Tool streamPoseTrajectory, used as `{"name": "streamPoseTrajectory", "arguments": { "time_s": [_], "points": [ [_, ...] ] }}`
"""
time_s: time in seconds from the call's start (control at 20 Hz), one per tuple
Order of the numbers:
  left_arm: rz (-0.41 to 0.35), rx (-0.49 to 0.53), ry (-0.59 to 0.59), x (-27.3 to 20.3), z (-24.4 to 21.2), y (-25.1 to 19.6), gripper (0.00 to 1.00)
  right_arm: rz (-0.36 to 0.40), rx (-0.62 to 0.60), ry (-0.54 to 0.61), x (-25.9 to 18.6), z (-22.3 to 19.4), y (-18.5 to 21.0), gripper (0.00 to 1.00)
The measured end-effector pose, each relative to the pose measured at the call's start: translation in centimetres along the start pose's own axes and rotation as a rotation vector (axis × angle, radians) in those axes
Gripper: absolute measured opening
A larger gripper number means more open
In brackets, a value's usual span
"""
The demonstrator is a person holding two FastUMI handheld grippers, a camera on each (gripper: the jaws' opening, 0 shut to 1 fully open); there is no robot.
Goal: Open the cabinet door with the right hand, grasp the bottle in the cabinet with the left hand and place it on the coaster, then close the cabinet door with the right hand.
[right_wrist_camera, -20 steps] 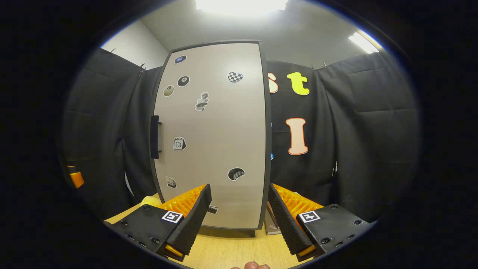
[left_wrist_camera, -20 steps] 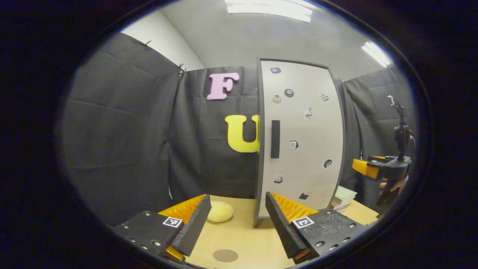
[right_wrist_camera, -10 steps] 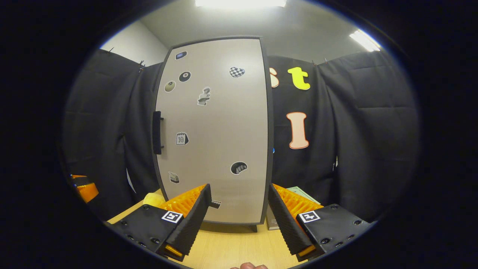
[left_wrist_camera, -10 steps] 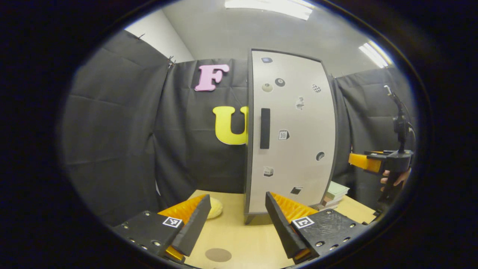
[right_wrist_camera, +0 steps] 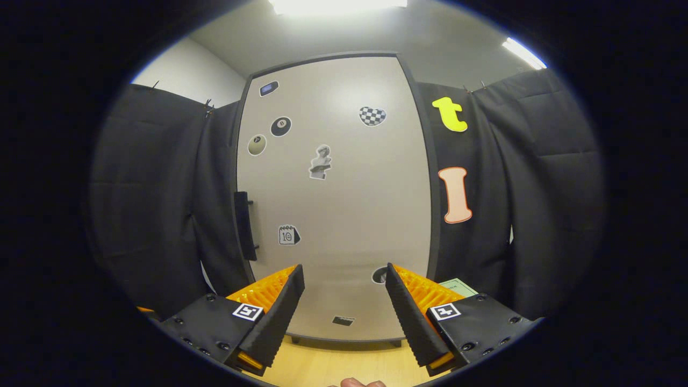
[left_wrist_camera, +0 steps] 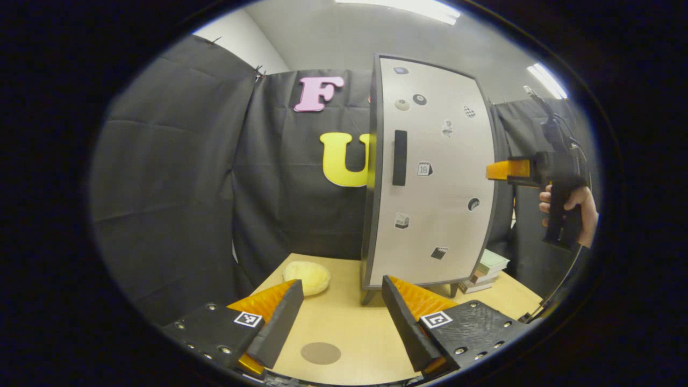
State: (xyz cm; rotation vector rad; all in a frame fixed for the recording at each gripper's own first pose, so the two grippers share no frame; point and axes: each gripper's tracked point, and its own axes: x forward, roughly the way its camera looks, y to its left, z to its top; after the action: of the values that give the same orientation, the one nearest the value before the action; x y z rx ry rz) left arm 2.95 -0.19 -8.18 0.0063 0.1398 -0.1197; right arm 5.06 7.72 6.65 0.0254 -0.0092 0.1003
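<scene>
Change since the earlier frames: the right gripper [right_wrist_camera: 342, 279] has risen and drawn closer to the cabinet door [right_wrist_camera: 333, 199], which now spans more of the right gripper view. In the left gripper view the same tool, held by a hand [left_wrist_camera: 578, 207], sits higher than before, level with the handle [left_wrist_camera: 399, 157] and off the door's right edge. The left gripper [left_wrist_camera: 342, 294] has tilted so that more of the table comes into sight.

Right gripper: fingers apart, nothing between them, not touching the door.
Left gripper: fingers apart, empty, hanging over the near edge of the table [left_wrist_camera: 349, 328].

Cabinet door: closed, pale grey, dark frame, small stickers scattered over it; the dark vertical handle is at its left edge. The cabinet stands on short legs toward the table's far edge.

Bottle: cannot be seen; the door is closed.

Coaster [left_wrist_camera: 320, 353]: round, brown, flat on the table near its front edge, between the left gripper's fingers in that view.

Other items: yellow sponge-like lump [left_wrist_camera: 307, 277] on the table left of the cabinet; stack of books [left_wrist_camera: 485, 266] at the cabinet's right foot.

Surface: light wood.
Room: black cloth walls, grey ceiling with strip lights [right_wrist_camera: 336, 5].
</scene>
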Motion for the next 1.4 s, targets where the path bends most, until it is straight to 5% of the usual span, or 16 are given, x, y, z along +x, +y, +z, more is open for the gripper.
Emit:
{"name": "streamPoseTrajectory", "arguments": {
  "time_s": [0.55,1.1,1.2,1.3,1.4],
  "points": [
    [0.167,-0.110,0.070,-2.9,-4.6,7.3,0.91,0.134,0.024,-0.048,7.2,4.2,11.3,0.97],
    [0.249,-0.136,0.124,-4.4,-8.1,12.1,0.91,0.088,-0.063,0.070,12.8,0.2,16.1,0.96],
    [0.256,-0.131,0.129,-4.7,-8.5,12.3,0.91,0.077,-0.054,0.093,13.3,-0.3,16.2,0.83],
    [0.262,-0.130,0.139,-4.8,-9.1,12.5,0.91,0.062,-0.044,0.107,13.4,-0.5,16.3,0.58],
    [0.266,-0.136,0.147,-5.2,-9.5,12.6,0.91,0.054,-0.037,0.126,13.7,-0.8,16.5,0.48]
  ]
}}
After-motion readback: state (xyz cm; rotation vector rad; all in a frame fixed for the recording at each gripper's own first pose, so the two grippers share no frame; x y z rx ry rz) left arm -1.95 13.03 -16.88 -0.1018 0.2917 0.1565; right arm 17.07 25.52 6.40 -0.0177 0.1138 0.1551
